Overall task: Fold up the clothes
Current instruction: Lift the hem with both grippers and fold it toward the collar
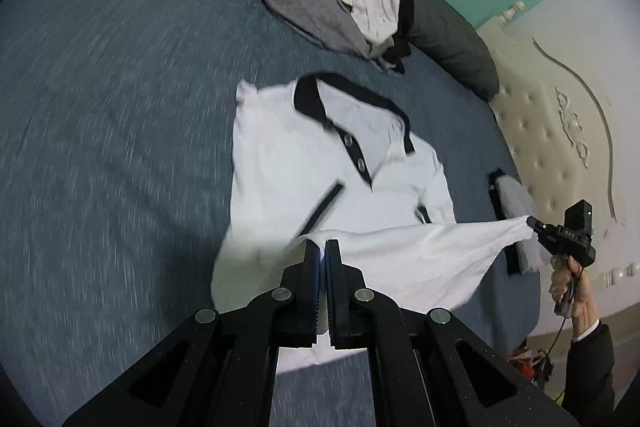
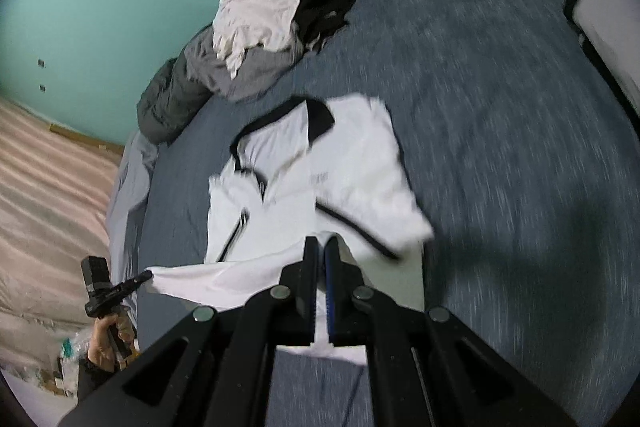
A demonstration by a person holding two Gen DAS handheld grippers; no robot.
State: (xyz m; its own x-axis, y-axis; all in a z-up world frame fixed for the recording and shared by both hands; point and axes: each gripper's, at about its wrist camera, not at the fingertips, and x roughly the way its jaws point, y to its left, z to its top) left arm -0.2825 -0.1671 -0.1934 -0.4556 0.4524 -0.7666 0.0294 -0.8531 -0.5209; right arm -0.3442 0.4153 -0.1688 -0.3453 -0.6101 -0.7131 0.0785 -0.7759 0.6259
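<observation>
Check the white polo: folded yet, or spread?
Mid-fold: white polo lies collar-up on the bed, hem lifted by both claws.

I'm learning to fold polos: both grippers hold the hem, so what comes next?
Probably carry the hem up toward the black collar, then lay it flat. Left gripper and right gripper each pinch it, lifted, sleeves already folded in.

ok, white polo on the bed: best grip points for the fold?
The hem corners, from the near bottom edge. The white polo lies collar away, and the left gripper and right gripper each pinch the hem there, stretched between them.
</observation>
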